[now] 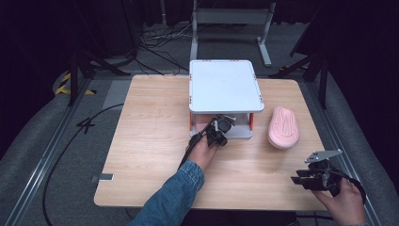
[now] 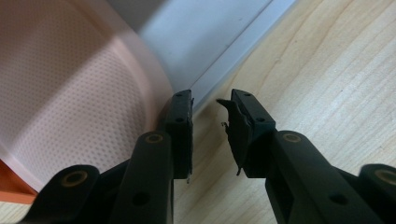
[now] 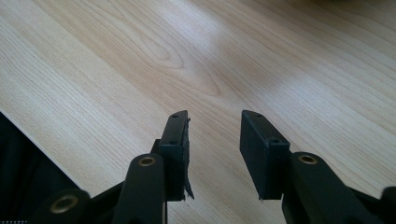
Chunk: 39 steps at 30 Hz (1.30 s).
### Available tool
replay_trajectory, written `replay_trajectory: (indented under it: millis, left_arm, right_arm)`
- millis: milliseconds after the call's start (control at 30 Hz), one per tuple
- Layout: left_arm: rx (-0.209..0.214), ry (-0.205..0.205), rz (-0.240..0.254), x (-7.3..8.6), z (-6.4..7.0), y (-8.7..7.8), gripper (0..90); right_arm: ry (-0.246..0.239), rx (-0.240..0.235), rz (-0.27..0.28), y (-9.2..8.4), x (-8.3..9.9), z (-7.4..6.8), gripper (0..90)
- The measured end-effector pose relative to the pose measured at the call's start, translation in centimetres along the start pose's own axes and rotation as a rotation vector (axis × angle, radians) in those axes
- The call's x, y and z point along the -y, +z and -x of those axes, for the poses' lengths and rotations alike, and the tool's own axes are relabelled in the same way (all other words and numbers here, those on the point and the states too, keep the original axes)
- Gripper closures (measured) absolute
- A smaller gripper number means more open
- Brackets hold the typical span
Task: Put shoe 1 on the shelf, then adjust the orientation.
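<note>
Wooden tabletop [image 1: 155, 141] carries everything. Right hand-held gripper [image 1: 301, 180] idles nearest, jaws apart, empty. Left hand-held gripper [image 2: 210, 123], jaws apart and empty, noses beside a pink slipper [image 2: 70, 88] under the white shelf [image 1: 225, 84]. Slipper looks light, soft; pinch its rim.
</note>
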<state>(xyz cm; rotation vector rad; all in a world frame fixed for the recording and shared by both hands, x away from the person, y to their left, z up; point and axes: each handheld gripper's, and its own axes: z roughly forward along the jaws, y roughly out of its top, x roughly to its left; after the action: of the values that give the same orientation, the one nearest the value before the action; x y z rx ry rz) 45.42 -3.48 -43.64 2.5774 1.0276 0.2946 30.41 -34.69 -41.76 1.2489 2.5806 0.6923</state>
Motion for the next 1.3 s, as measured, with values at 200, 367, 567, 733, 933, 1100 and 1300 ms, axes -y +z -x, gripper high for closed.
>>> replay_trajectory:
  millis: [200,367,567,733,933,1100,1300]
  left_arm:
    - [0.025,0.021,0.01,0.5,0.7,-1.5,65.4]
    - [0.08,0.02,0.045,2.0,0.5,-4.6,61.9]
    - [0.112,-0.021,0.062,4.6,-1.0,-7.8,56.5]
    - [0.105,-0.039,0.07,6.6,-2.0,-9.7,55.4]
    - [0.099,-0.094,0.079,8.3,-4.1,-11.1,54.7]
    - [0.079,-0.14,0.066,9.7,-5.5,-11.2,54.2]
    - [0.066,-0.191,0.055,11.6,-7.0,-11.4,53.3]
  right_arm:
    - [-0.011,-0.005,0.002,0.1,-0.4,0.0,62.9]
    - [-0.013,-0.003,0.013,0.1,-1.1,0.3,62.8]
    - [0.001,-0.013,0.057,-0.3,-2.4,0.7,62.7]
    - [0.03,-0.005,0.075,-0.6,-2.9,1.2,62.7]
    - [0.038,-0.003,0.103,-1.2,-3.8,1.6,63.3]
    - [0.026,-0.001,0.121,-1.4,-5.1,1.8,63.7]
    - [0.015,0.007,0.156,-2.0,-6.9,2.5,65.3]
